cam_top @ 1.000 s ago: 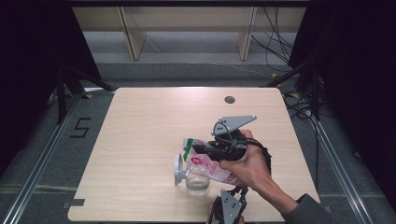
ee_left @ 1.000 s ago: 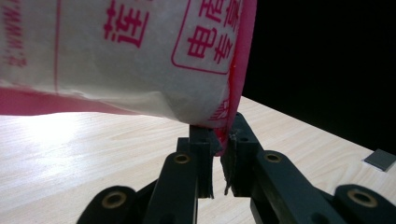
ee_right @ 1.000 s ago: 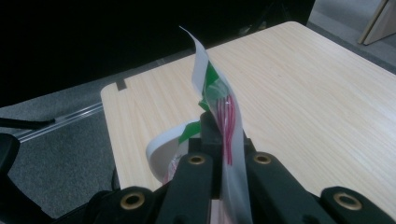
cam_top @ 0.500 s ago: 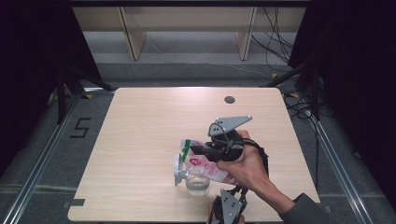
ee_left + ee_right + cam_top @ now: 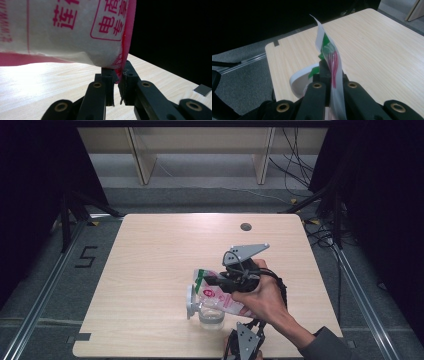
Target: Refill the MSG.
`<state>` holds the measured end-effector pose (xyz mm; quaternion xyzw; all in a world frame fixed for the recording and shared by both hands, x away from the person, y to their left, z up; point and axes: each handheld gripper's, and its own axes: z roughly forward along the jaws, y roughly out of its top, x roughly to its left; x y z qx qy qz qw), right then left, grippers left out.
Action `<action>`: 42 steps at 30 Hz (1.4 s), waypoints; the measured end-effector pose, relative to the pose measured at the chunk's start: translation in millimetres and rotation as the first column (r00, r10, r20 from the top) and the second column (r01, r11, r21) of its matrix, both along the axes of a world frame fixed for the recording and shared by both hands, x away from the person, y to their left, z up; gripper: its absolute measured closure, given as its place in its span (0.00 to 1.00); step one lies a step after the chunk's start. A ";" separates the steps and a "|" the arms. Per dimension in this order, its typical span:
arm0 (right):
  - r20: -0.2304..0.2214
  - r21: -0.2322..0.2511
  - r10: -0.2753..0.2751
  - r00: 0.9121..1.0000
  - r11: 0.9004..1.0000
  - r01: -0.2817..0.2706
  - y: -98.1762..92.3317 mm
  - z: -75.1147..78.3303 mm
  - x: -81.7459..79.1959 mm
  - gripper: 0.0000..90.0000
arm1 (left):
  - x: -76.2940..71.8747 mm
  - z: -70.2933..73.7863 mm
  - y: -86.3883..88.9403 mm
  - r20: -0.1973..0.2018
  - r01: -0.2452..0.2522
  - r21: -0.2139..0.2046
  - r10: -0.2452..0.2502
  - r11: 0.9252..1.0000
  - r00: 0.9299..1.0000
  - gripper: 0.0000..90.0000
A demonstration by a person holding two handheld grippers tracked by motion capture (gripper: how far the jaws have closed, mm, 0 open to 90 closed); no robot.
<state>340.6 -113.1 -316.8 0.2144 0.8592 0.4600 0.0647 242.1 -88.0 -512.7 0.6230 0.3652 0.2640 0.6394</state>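
A white and pink bag [image 5: 218, 295] with red print and a green top hangs tilted over a clear glass jar [image 5: 210, 316] near the table's front edge. In the high view my right gripper [image 5: 209, 280] is shut on the bag's green top end; the right gripper view shows the thin bag edge [image 5: 329, 55] pinched between its jaws [image 5: 332, 72]. From the front edge of the table, my left gripper [image 5: 243, 326] reaches up to the bag's lower end. Its jaws [image 5: 117, 75] are shut on the pink seam of the bag [image 5: 75, 32].
A white lid [image 5: 190, 300] hangs beside the jar, also seen as a white lid [image 5: 299, 80] below the bag. The wooden table [image 5: 160, 250] has a round dark hole [image 5: 245, 226] at the back. Grey floor and metal rails surround it.
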 end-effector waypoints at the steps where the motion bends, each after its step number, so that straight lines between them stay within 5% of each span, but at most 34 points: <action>1: -0.006 0.005 0.001 1.000 1.000 -0.001 0.2 -0.3 0.0 1.00 | 0.0 0.0 0.3 -0.001 0.000 0.005 0.000 1.000 1.000 0.91; 2: -0.013 0.005 0.000 1.000 1.000 0.000 0.4 -0.4 -0.1 1.00 | -1.3 -0.4 -3.1 -0.028 0.018 -0.040 -0.019 0.999 0.999 0.91; 3: -0.016 0.005 -0.002 1.000 1.000 0.002 0.5 -0.4 -0.2 1.00 | 0.1 0.2 0.0 -0.001 -0.001 0.003 0.001 1.000 1.000 0.91; 6: -0.004 -0.002 0.001 1.000 1.000 -0.001 0.5 -0.3 0.5 1.00 | 0.9 0.3 -0.7 0.000 0.004 0.003 -0.004 1.000 1.000 0.91; 8: -0.014 -0.005 -0.004 1.000 1.000 0.004 1.2 -0.9 0.5 1.00 | 0.6 0.3 1.0 -0.002 -0.035 0.032 0.036 0.999 0.999 0.91; 13: -0.026 -0.006 -0.010 1.000 1.000 0.010 2.7 -1.4 -0.2 1.00 | 1.3 0.7 0.2 0.001 -0.039 0.029 0.039 0.999 0.999 0.91; 16: -0.012 -0.014 0.003 1.000 1.000 -0.003 2.9 -0.4 1.6 1.00 | 2.6 1.1 -1.7 0.008 0.004 -0.004 -0.004 1.000 1.000 0.91; 18: -0.037 -0.014 -0.009 0.999 1.000 0.009 3.7 -0.1 0.5 1.00 | 2.8 1.8 -1.3 0.002 0.011 0.000 -0.011 1.000 1.000 0.91; 27: -0.012 -0.022 0.007 1.000 1.000 -0.007 5.2 -0.5 3.7 1.00 | 3.4 2.2 -2.6 -0.002 -0.002 -0.005 0.002 1.000 1.000 0.91; 28: -0.012 -0.020 0.002 1.000 1.000 -0.002 6.0 -1.1 3.4 1.00 | 3.2 2.4 -1.5 -0.003 -0.032 0.005 0.032 0.999 0.999 0.91; 29: -0.013 -0.021 0.001 1.000 1.000 -0.001 6.1 -1.1 3.5 1.00 | 4.3 2.4 -1.8 -0.003 0.008 -0.003 -0.008 1.000 1.000 0.91; 32: -0.038 -0.027 -0.007 0.999 1.000 0.006 6.5 -1.2 3.3 1.00 | 4.6 2.7 -2.2 -0.007 0.015 -0.009 -0.015 1.000 1.000 0.91; 42: -0.032 -0.042 -0.001 1.000 0.999 0.000 9.3 -4.0 5.5 1.00 | 4.5 2.1 -2.3 -0.009 -0.003 0.017 0.003 1.000 1.000 0.91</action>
